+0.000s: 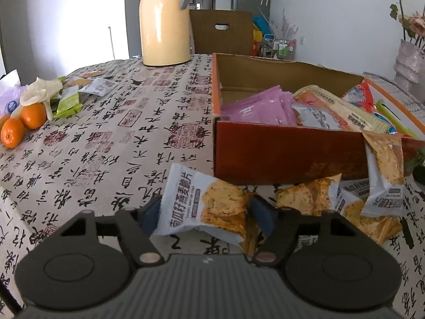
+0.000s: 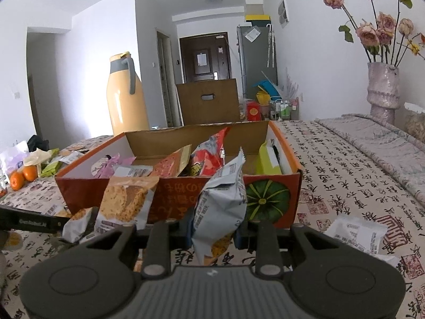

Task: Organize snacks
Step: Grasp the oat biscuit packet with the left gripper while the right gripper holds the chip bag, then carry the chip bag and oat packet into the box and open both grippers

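My left gripper (image 1: 205,212) is shut on a grey cracker packet (image 1: 204,202) and holds it flat, in front of the orange cardboard box (image 1: 279,156). Several more cracker packets (image 1: 313,194) lie by the box's front wall, and one (image 1: 385,170) hangs over its rim. My right gripper (image 2: 213,230) is shut on another grey cracker packet (image 2: 221,204), held upright in front of the box (image 2: 175,196). The box holds pink, red, orange and green snack bags. A cracker packet (image 2: 124,202) leans on its front wall.
A yellow thermos (image 1: 164,24) stands behind the box, with a brown carton (image 1: 221,32) further back. Oranges (image 1: 24,125), a glove and green packets lie at the far left. A white packet (image 2: 358,234) lies on the cloth to the right. A flower vase (image 2: 382,90) stands far right.
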A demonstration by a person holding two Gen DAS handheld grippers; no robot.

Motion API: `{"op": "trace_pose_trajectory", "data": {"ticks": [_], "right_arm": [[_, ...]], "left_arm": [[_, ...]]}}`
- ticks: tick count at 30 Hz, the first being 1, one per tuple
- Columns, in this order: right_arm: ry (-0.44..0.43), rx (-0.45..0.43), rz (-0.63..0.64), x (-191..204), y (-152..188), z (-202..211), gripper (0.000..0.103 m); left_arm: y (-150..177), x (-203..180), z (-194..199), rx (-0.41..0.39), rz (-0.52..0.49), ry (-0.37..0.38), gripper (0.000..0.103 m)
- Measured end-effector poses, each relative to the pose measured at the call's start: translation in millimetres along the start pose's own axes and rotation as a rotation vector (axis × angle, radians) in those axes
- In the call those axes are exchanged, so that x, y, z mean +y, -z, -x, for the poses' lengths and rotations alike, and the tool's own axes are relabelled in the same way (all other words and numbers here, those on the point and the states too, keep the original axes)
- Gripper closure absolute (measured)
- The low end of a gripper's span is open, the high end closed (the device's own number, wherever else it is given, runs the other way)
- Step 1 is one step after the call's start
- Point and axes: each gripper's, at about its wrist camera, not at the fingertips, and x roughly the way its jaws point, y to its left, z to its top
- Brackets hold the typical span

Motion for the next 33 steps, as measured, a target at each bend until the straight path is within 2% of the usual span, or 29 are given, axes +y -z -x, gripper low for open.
{"op": "trace_pose_trajectory", "data": {"ticks": [1, 4, 5, 6, 11, 12, 13, 19, 26, 33], "right_arm": [[-0.003, 0.0, 0.002, 0, 0, 0, 0.076], [-0.005, -0.005, 0.001, 0, 0, 1, 0.076], [-0.005, -0.007, 0.0, 0, 0, 1, 0.076], [-0.005, -0.008, -0.001, -1, 0, 1, 0.076], [-0.001, -0.015, -0.008, -2, 0, 2, 0.076], [0.0, -0.02, -0.009, -2, 0, 3, 0.076], [0.002, -0.023, -0.01, -2, 0, 3, 0.076], [0.016, -0.024, 0.006, 1, 1, 5, 0.076], [0.023, -0.033, 0.039, 8, 1, 11, 0.076], [0.023, -0.069, 0.043, 8, -12, 19, 0.076]], "left_arm": [[0, -1, 1, -0.004, -0.004, 0.005, 0.041], [1, -2, 3, -0.009, -0.008, 0.0, 0.047], [2, -2, 4, -0.011, -0.008, 0.002, 0.051], [2, -1, 5, -0.015, -0.006, 0.012, 0.06], [4, -2, 15, -0.038, -0.019, 0.015, 0.07], [4, -2, 18, -0.047, -0.021, 0.015, 0.076], [4, -3, 21, -0.053, -0.021, 0.018, 0.078], [7, -5, 39, -0.084, -0.034, 0.02, 0.085], [4, -8, 59, -0.132, -0.045, 0.019, 0.087], [-13, -22, 76, -0.195, -0.061, 0.039, 0.087]]}}
